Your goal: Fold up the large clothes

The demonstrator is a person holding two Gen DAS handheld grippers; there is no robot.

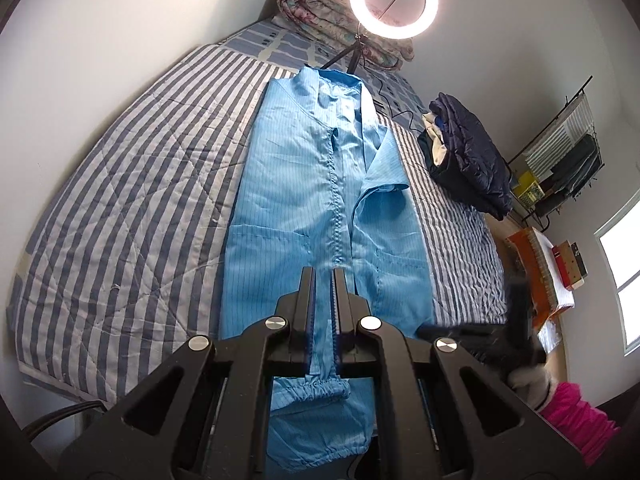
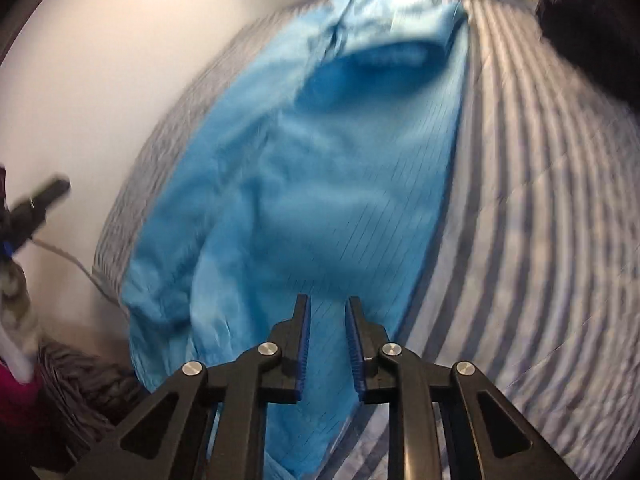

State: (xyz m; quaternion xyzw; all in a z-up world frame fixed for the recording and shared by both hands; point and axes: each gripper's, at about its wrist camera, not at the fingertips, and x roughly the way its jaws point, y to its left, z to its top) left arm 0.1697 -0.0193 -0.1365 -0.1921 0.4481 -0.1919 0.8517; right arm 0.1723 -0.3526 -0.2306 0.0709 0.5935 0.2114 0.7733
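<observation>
A long light-blue zip-front coat [image 1: 304,200] lies lengthwise on the striped bed, collar at the far end, sleeves folded inward, an elastic cuff near me. My left gripper [image 1: 323,276] hovers above its lower hem over the zip line, jaws narrowly apart and empty. In the blurred right wrist view the same blue coat [image 2: 304,184] fills the middle. My right gripper [image 2: 328,304] is open and empty above its near edge. The right gripper also shows in the left wrist view [image 1: 480,332] at the coat's right side.
The blue-and-white striped quilt [image 1: 120,200] covers the bed. A ring light [image 1: 394,0] on a tripod stands at the bed's head by a rolled floral duvet [image 1: 320,12]. A dark jacket pile [image 1: 468,156] sits on the right. A rack and books [image 1: 552,276] stand beyond the right edge.
</observation>
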